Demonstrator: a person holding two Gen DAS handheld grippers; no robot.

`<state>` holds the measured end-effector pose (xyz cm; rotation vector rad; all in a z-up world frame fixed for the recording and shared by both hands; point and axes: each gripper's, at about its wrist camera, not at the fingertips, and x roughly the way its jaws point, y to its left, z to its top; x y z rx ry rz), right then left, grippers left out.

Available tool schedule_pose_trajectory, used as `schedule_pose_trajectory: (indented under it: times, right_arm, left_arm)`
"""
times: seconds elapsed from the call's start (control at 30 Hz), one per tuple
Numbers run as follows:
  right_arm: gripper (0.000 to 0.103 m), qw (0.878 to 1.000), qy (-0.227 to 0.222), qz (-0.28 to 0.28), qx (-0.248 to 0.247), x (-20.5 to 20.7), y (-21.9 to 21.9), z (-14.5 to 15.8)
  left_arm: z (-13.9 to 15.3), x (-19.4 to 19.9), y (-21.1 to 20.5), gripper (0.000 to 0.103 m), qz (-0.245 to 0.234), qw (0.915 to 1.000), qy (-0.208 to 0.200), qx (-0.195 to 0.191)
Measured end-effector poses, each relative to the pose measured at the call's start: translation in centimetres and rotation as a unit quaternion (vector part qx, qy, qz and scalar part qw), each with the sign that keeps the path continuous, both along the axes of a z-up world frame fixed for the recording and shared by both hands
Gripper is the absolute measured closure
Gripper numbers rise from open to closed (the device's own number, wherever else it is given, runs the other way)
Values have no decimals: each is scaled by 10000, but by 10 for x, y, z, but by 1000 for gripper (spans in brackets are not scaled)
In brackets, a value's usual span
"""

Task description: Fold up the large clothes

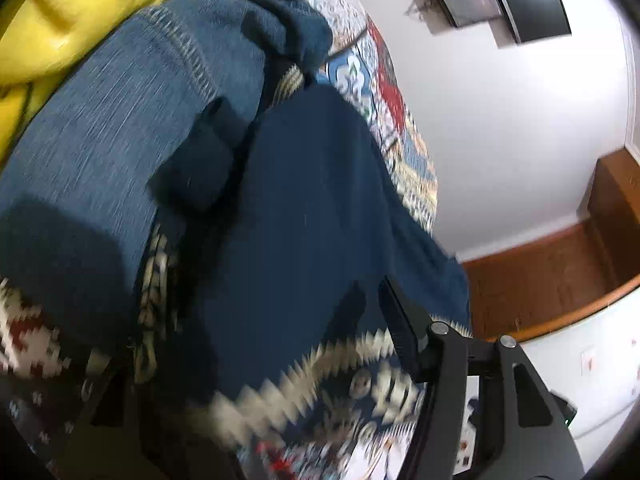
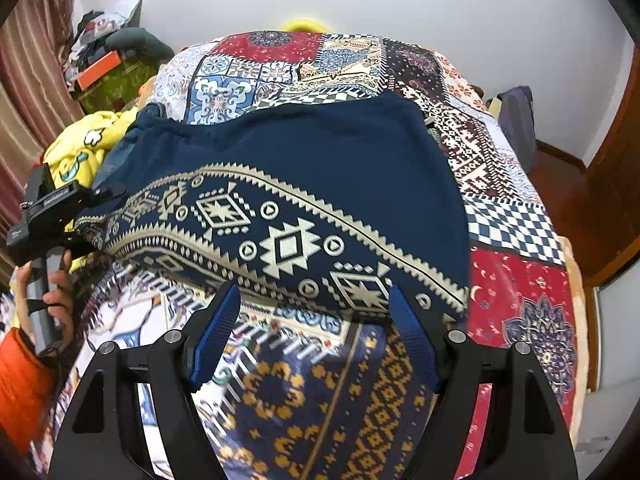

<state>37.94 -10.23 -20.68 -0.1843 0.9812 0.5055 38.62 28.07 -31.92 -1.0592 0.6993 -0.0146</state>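
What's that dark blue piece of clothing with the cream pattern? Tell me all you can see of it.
The navy garment looks like a soft knit, plain dark blue above a cream band of diamonds and zigzags. It lies spread on the patchwork bedspread. The left gripper holds its left edge; the right gripper, open, sits at its near hem.

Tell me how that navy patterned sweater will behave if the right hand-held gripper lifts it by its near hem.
The navy sweater will probably flop: it drapes and creases over the patchwork bedspread. It looks like thick knit, so likely heavyish and sagging between grips. Its far side seems held by the left hand-held gripper, so the right hand-held gripper, open now, would likely raise a hanging fold.
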Motion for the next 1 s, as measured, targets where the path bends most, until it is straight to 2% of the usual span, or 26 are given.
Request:
schedule_pose_trajectory:
  times: [0.03,0.1,0.13,0.23,0.37,0.43,0.5,0.57,0.67,0.7,0.73,0.87,0.9,1.0]
  right_arm:
    - [30,10000,34,-15,34,1,1,-1]
    - [30,9999,110,-48,80,3,4,-2]
    - [30,9998,146,-62,116,4,6,-1]
    - [30,9993,224,-55,283,6,12,6]
    - [30,9989,120,62,443,7,31,22]
    - [30,9987,55,200,464,8,47,27]
    - [30,9982,-17,352,490,9,70,30]
    - [30,9976,28,492,481,12,94,26]
    - [30,9963,194,734,402,17,129,9]
    - [30,9958,262,823,310,17,140,2]
    - [30,9952,309,906,197,17,151,-8]
    - [25,9962,189,850,-66,10,162,-35]
    - [25,9962,161,861,-19,9,159,-34]
    - [25,9945,460,917,189,12,140,-25]
  left_arm:
    - [1,7,1,67,40,9999,101,129]
    - [-2,23,1,81,89,9985,426,342]
    - [-1,28,2,85,181,9975,546,408]
    - [14,23,6,90,393,9973,414,458]
    - [59,7,4,92,531,9919,127,1150]
    - [89,-3,-2,92,570,9844,-31,1662]
    - [114,-6,-12,92,542,9716,-138,2299]
    - [136,-6,-26,92,436,9532,-219,2985]
    - [159,-12,-35,92,251,9350,-330,3521]
    - [163,-13,-37,92,189,9342,-383,3542]
    - [167,-12,-41,92,71,9380,-482,3432]
    - [163,7,-48,92,-424,9613,-590,2657]
    - [164,10,-52,92,-482,9626,-610,2594]
    - [172,23,-71,92,-644,9606,-618,2633]
